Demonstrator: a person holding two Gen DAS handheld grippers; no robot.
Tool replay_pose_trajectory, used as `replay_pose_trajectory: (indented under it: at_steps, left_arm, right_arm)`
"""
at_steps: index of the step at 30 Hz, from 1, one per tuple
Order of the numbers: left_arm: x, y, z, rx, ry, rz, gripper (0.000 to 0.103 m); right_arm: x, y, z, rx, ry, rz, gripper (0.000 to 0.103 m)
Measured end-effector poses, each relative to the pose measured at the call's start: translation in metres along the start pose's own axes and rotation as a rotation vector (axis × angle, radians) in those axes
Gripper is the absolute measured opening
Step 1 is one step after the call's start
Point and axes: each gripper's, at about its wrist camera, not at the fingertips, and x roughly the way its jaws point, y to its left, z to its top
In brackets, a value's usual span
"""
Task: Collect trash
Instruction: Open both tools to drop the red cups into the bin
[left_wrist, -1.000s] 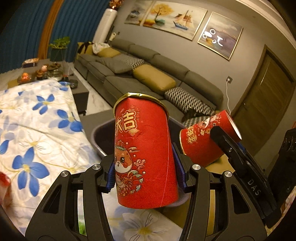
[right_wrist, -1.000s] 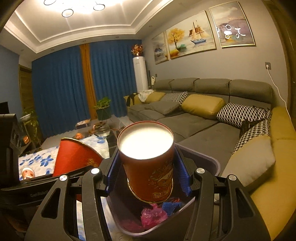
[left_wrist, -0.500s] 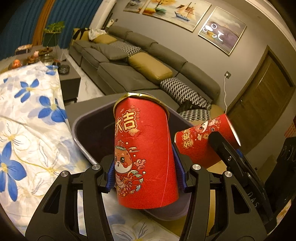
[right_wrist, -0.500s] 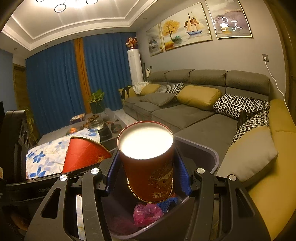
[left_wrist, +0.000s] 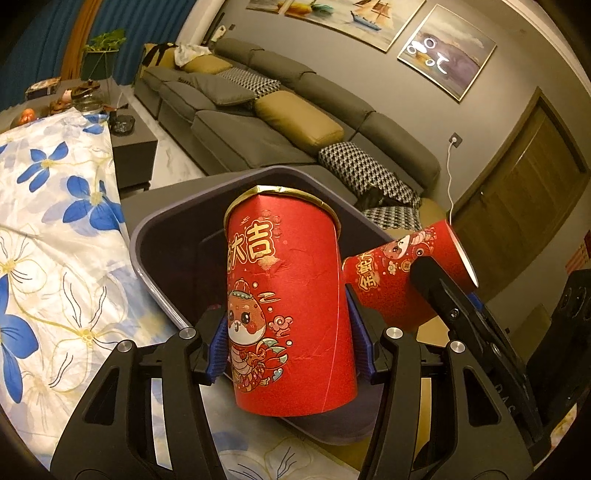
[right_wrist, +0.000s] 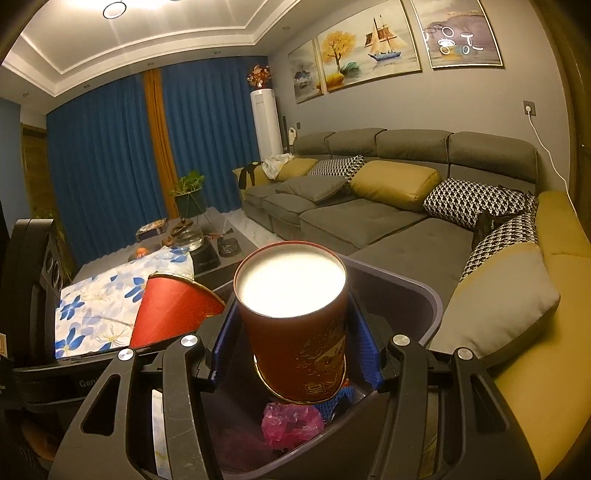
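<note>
My left gripper (left_wrist: 291, 343) is shut on a red paper cup (left_wrist: 291, 295) with a cartoon print, held bottom end up over the dark bin (left_wrist: 147, 236). My right gripper (right_wrist: 295, 350) is shut on a second red paper cup (right_wrist: 295, 325), its white inside facing me, above the same bin (right_wrist: 424, 295). That second cup (left_wrist: 402, 277) and the right gripper show at the right of the left wrist view. The first cup (right_wrist: 173, 310) shows at the left of the right wrist view. Pink and blue wrappers (right_wrist: 291, 424) lie in the bin.
A table with a white cloth with blue flowers (left_wrist: 55, 229) is to the left of the bin. A grey sofa with yellow and patterned cushions (right_wrist: 388, 206) runs behind. A dark coffee table (right_wrist: 207, 247) with small items stands further back.
Both grippers have moved forward and over the bin with their cups. The bin now fills more of both views. The grips have not changed.
</note>
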Motion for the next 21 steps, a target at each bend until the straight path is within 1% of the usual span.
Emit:
replay_pose_trajectory:
  at_steps: [3, 11, 14, 16, 18, 21]
  left_arm:
    - [0.002, 0.001, 0.001, 0.001, 0.003, 0.005, 0.052]
    - [0.006, 0.003, 0.0, -0.007, 0.012, 0.009, 0.057]
    - [0.006, 0.006, 0.0, -0.023, 0.016, 0.01, 0.064]
    - [0.006, 0.011, -0.001, -0.04, 0.015, 0.006, 0.072]
    - [0.004, 0.016, -0.002, -0.064, 0.01, 0.005, 0.077]
    - [-0.004, 0.019, -0.004, -0.069, -0.009, 0.022, 0.08]
  right_arm:
    - [0.003, -0.001, 0.001, 0.003, 0.004, -0.002, 0.055]
    - [0.007, -0.005, 0.001, 0.018, 0.006, -0.003, 0.056]
    - [0.007, -0.006, 0.0, 0.027, 0.005, -0.002, 0.056]
    - [0.008, -0.008, 0.0, 0.034, 0.004, -0.005, 0.056]
    - [0.008, -0.008, 0.001, 0.038, 0.007, -0.005, 0.056]
    - [0.01, -0.008, 0.0, 0.049, 0.009, 0.005, 0.058]
